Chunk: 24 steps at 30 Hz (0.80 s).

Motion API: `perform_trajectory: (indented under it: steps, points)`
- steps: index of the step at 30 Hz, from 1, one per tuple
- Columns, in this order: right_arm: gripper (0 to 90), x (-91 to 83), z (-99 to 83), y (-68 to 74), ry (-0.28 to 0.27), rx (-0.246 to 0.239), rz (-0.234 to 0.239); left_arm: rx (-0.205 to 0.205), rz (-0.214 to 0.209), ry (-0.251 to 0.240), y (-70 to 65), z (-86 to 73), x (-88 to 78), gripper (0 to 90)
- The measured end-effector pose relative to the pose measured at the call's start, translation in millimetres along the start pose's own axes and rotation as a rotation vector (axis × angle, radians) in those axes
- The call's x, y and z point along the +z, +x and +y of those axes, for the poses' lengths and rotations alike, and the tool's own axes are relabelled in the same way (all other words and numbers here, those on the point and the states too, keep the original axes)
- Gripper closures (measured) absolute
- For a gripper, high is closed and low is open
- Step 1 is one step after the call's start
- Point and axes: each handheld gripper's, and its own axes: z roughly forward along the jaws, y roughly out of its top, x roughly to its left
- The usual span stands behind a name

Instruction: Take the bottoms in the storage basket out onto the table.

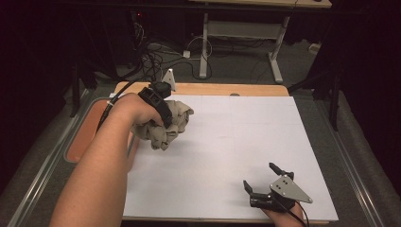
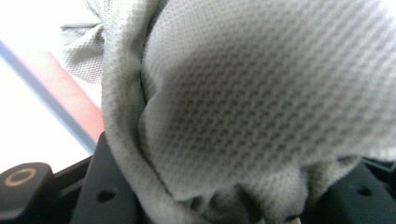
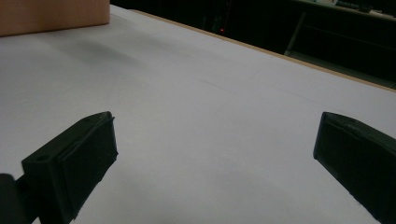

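1. Toward the far left of the white sheet (image 1: 227, 142) that covers the table, the left gripper (image 1: 163, 113) has its jaws clamped on a bunched beige cloth (image 1: 170, 125). The bundle hangs crumpled beneath the hand, probably because it was taken by one gathered handful rather than by an edge.

2. Seen in the left gripper view, the mesh cloth (image 2: 261, 102) fills the space between the black jaws and spills over them. That suggests a deep, secure bite suited to carrying the whole piece, not to spreading it.

3. Whether the lowest folds of the cloth touch the sheet or hang just clear of it cannot be told from the high view.

4. At the near right of the sheet, the right gripper (image 1: 265, 182) rests low with its jaws wide apart and nothing between them. In the right gripper view, the two pads (image 3: 79, 158) stand well apart over bare white surface.

5. Its place, well apart from the cloth, reads as waiting: open and ready to take a corner or hem once the bundle comes nearer.

6. An orange-brown tray (image 1: 87, 130) lies just beside the sheet's left edge, near the held cloth.
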Motion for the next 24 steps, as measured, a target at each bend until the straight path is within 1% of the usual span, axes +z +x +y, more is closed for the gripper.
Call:
perform_trajectory:
  steps: [1,2,4,10,16,24]
  points:
    - [0.4,-0.1,0.0,0.1,0.0,0.0,0.001,0.012,0.0,0.001,-1.4,1.6,0.0,51.3]
    - [0.4,0.0,0.0,0.2,0.0,0.001,0.001,0.016,0.0,-0.001,-3.3,3.0,0.4,51.3]
    - [0.4,0.0,0.1,0.2,0.0,0.0,0.001,0.014,-0.005,-0.007,-7.2,5.6,1.9,51.3]
    - [0.4,-0.1,0.2,-0.1,-0.003,-0.002,0.002,0.034,-0.01,-0.01,-16.3,13.0,6.5,51.2]
    - [0.4,-0.3,0.2,-0.3,-0.004,-0.001,0.0,0.048,-0.017,-0.028,-24.2,20.3,11.6,51.1]
    - [0.4,-0.7,0.3,-0.5,-0.002,-0.001,0.0,0.066,-0.024,-0.035,-32.9,29.1,18.7,50.9]
